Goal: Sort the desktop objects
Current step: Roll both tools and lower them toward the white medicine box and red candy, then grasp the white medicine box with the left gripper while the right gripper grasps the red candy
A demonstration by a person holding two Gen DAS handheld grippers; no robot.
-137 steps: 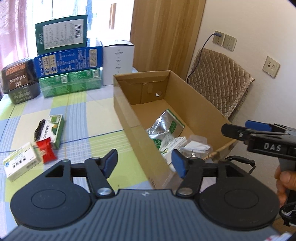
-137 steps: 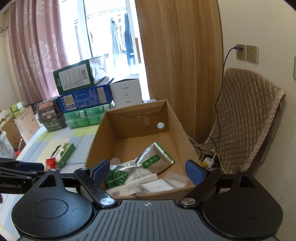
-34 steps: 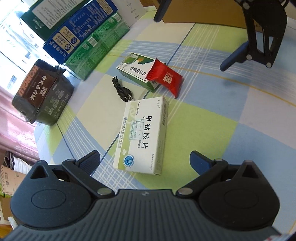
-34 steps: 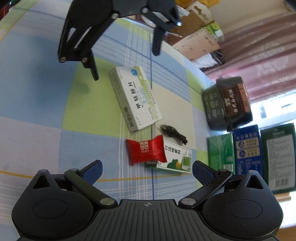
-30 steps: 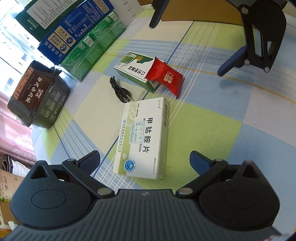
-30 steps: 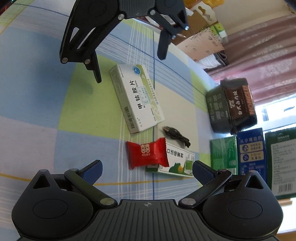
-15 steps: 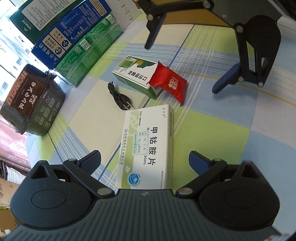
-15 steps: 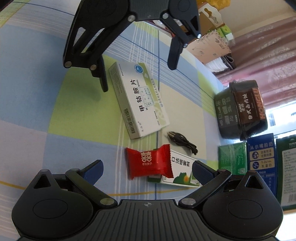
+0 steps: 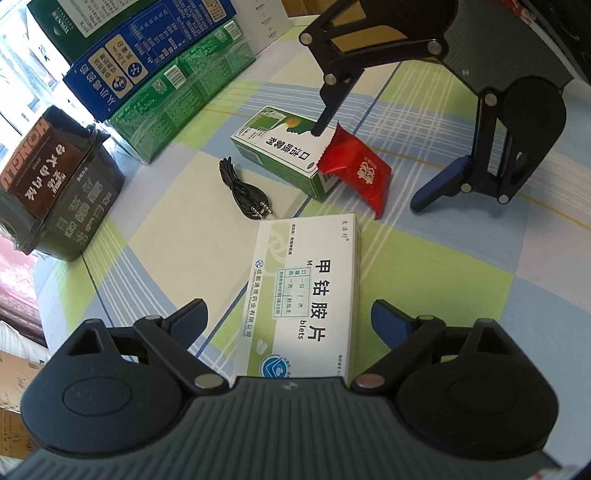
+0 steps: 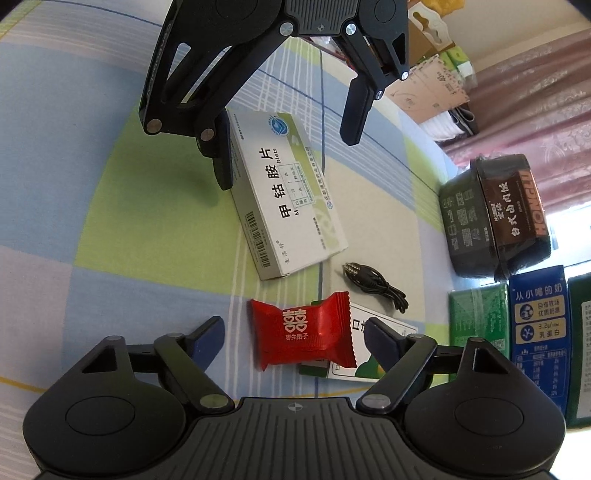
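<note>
A white medicine box (image 9: 306, 295) lies flat on the checked tablecloth, between the fingers of my left gripper (image 9: 288, 317). Those jaws are closing, and a gap still shows beside the box. From the right wrist view the left gripper (image 10: 288, 144) straddles the box's (image 10: 284, 195) far end. A red candy packet (image 10: 303, 332) leans on a green-and-white carton (image 10: 356, 315). My right gripper (image 10: 295, 332) stands around the candy with its jaws closing, pads not touching it. In the left wrist view, the right gripper (image 9: 380, 155) hangs over the candy (image 9: 356, 171) and carton (image 9: 280, 147).
A coiled black audio cable (image 9: 240, 188) lies between the carton and the medicine box. A dark HONGLU box (image 9: 55, 184) and stacked green (image 9: 177, 92) and blue cartons (image 9: 147, 48) line the table's far side. A brown cardboard box (image 9: 369, 22) is behind the right gripper.
Both grippers have drawn closer to the table. The medicine box now lies between the left fingers, the candy between the right ones. The right jaws have narrowed clearly, the left slightly.
</note>
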